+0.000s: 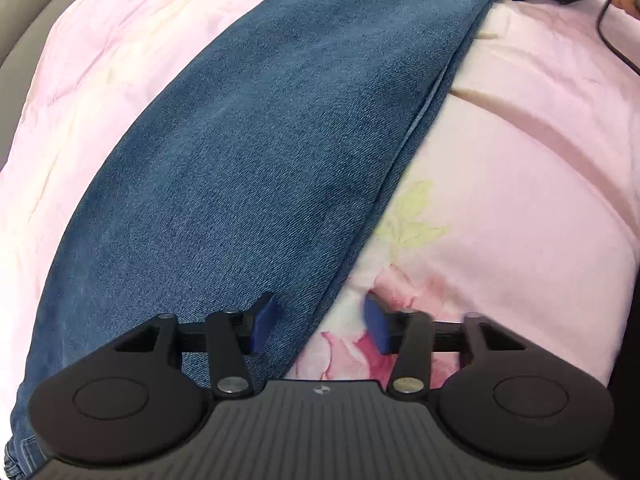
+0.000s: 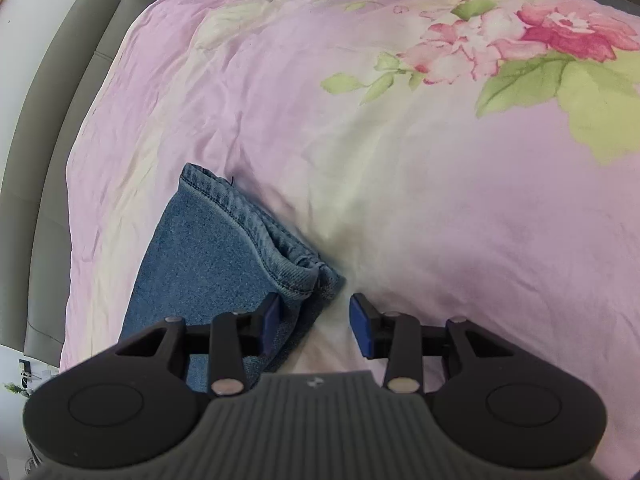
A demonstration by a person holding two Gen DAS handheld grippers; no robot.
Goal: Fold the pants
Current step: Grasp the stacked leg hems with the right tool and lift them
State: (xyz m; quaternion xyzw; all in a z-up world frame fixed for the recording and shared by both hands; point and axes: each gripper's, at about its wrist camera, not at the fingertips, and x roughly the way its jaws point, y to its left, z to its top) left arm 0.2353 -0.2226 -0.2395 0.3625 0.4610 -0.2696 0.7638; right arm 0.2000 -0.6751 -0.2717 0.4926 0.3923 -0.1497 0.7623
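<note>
The left tool and right tool are being held spread astride the jeans' edge; both layers should be pinched together.

Bed cover wide open to the right & beyond the hems: flat pink fabric w/ shallow creases. Pants lie as a long denim strip across it; stacked hems form a low ridge. Left tongs straddle the pants' side edge, right tongs straddle the hem corner; both gaps free. Padded headboard walls off the far-left side.
</note>
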